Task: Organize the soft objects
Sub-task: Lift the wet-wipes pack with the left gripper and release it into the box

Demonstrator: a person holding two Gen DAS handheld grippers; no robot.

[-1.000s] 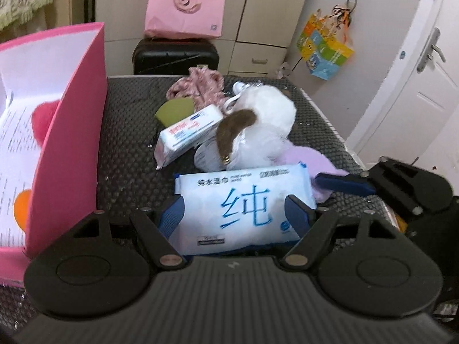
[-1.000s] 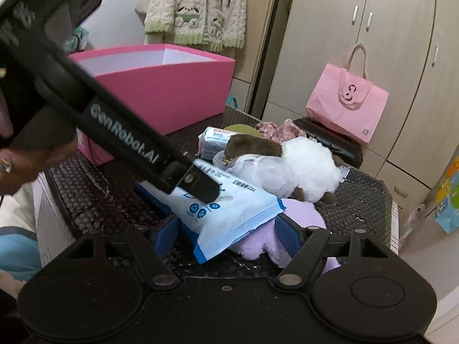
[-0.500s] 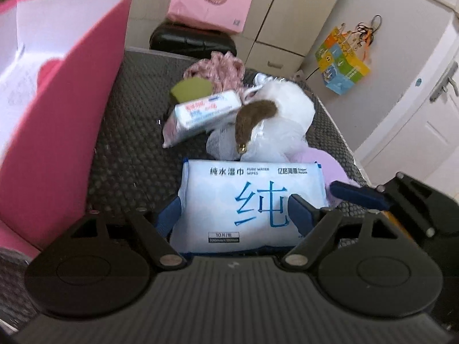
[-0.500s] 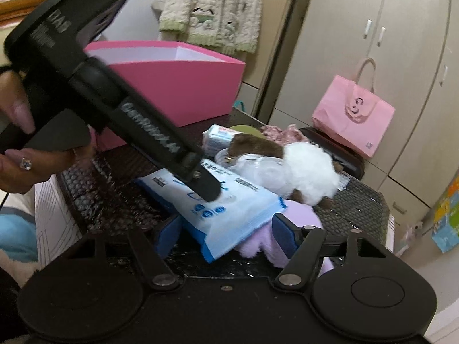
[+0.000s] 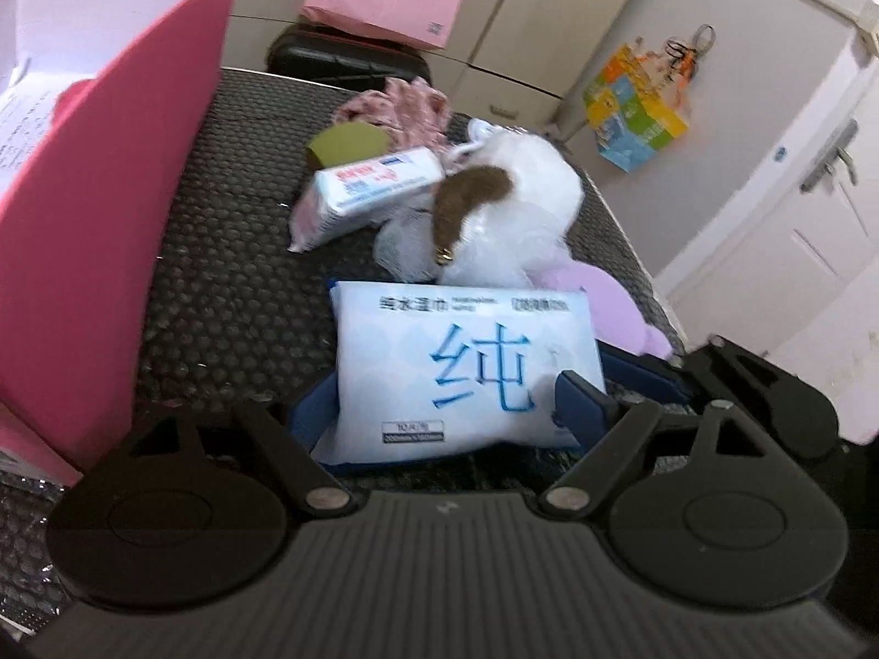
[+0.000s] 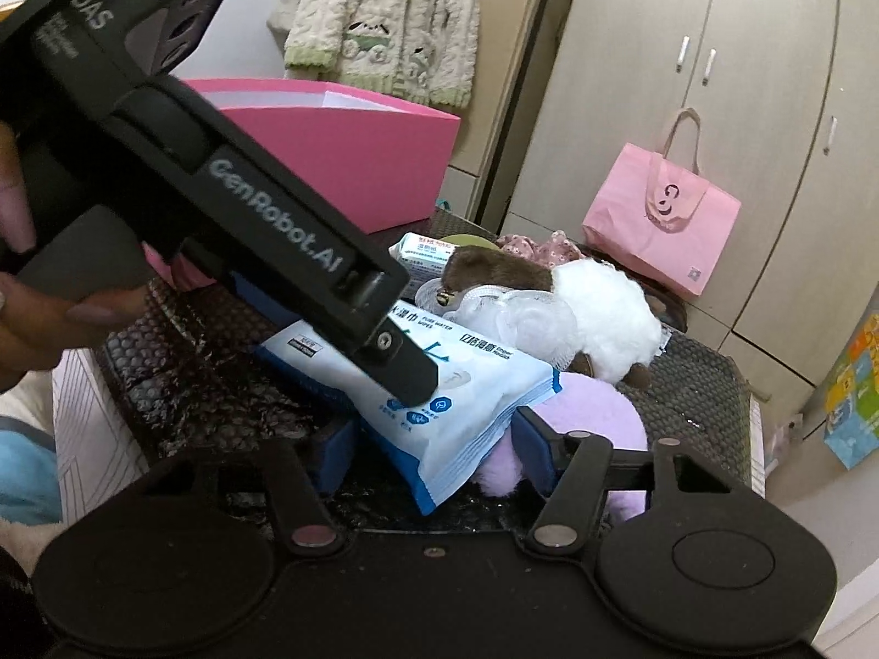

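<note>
Since the earlier frame the wet-wipes pack (image 5: 467,368) has been swung nearer the pink box (image 5: 110,208) on the left, and the left tool (image 5: 445,412) is now seen rolled slightly. Left tool: clenched on the wipes pack, blue pads pressed on both long edges. Right tool (image 6: 434,450): jaws closing, the pack's near corner and the purple plush (image 6: 593,423) lie between them, pads not yet pressed on either, so released.

Progress is judged early. Nothing visible from the pile has been boxed; the small tissue pack (image 5: 373,186), white-and-brown plush (image 5: 522,192), floral cloth (image 5: 401,110) and purple plush are left on the dark tabletop (image 5: 231,274) ahead of the tools.

Only the right view shows the person's hand (image 6: 22,296) on the left tool; only the left view shows the box interior.
</note>
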